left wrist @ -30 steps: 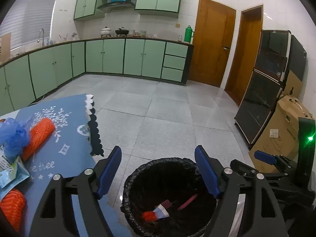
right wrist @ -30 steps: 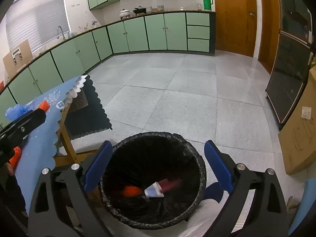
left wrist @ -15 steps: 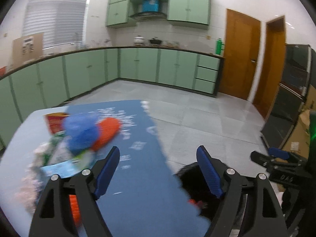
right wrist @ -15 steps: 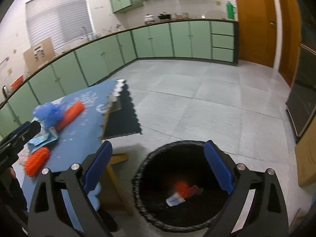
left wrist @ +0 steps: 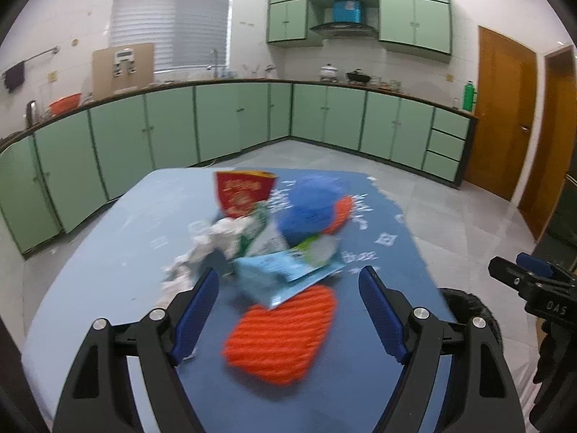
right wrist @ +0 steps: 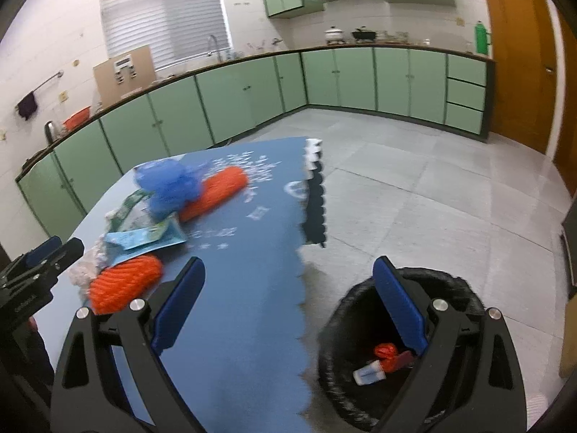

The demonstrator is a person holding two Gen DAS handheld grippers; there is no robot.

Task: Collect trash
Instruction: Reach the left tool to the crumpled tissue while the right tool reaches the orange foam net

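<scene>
A pile of trash lies on the blue tablecloth (left wrist: 389, 252): an orange foam net (left wrist: 281, 339), a light blue packet (left wrist: 285, 274), a blue mesh ball (left wrist: 310, 209), a red packet (left wrist: 245, 195) and crumpled white tissue (left wrist: 212, 241). My left gripper (left wrist: 288, 310) is open just above the near orange net, with nothing between its fingers. My right gripper (right wrist: 288, 306) is open and empty over the table's edge, with the black-lined bin (right wrist: 450, 288) under its right finger. In the bin lie an orange scrap (right wrist: 386, 351) and a white tube (right wrist: 368, 375).
A second orange net roll (right wrist: 216, 195) lies by the blue ball (right wrist: 166, 184). The left gripper (right wrist: 39, 263) shows at the right wrist view's left edge. Green cabinets line the far walls, wooden doors stand at right, and grey tiled floor lies between.
Both grippers swung left, away from above the bin toward the table. The left one now faces the trash pile; the right one straddles the table edge and the bin. Both stayed open.
</scene>
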